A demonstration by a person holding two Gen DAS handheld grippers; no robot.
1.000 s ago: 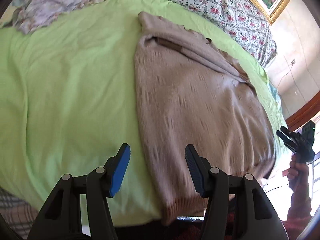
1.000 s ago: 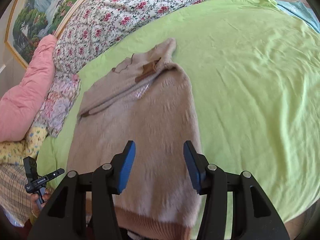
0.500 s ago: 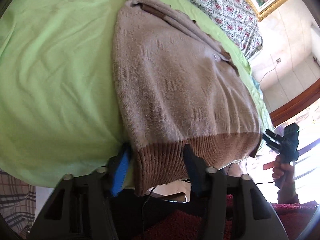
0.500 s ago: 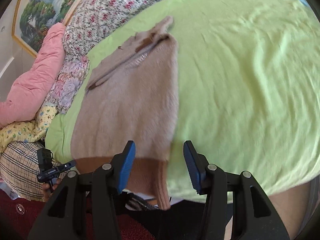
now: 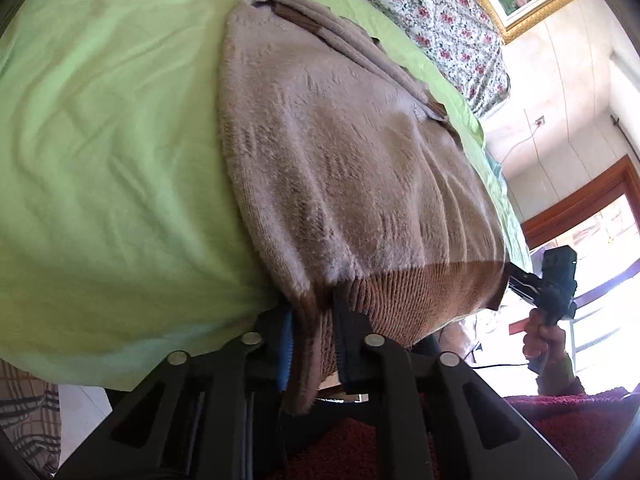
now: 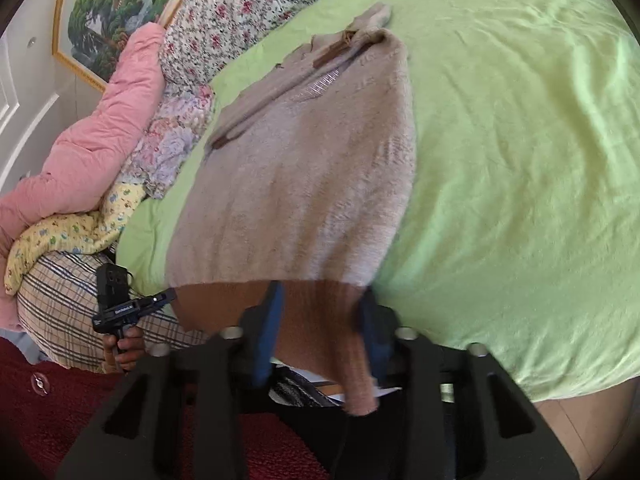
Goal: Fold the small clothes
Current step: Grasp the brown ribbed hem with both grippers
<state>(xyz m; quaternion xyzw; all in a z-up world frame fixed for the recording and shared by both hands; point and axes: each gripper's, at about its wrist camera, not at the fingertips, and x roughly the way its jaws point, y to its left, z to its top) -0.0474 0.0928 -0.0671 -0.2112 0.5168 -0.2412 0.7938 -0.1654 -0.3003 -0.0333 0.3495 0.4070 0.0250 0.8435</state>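
Left tongs (image 5: 312, 328) pinch sweater (image 5: 344, 152) hem (right tongs (image 6: 320, 332) straddling it)

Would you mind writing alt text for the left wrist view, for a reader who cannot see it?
The left gripper is shut on the brown ribbed hem of a beige knitted sweater that lies flat on a lime-green bedsheet, its hem hanging over the bed's edge. At far right, the right gripper meets the hem's other corner, with a floral cover behind.

Beige sweater (image 5: 344, 152) (brown hem) flat on bed
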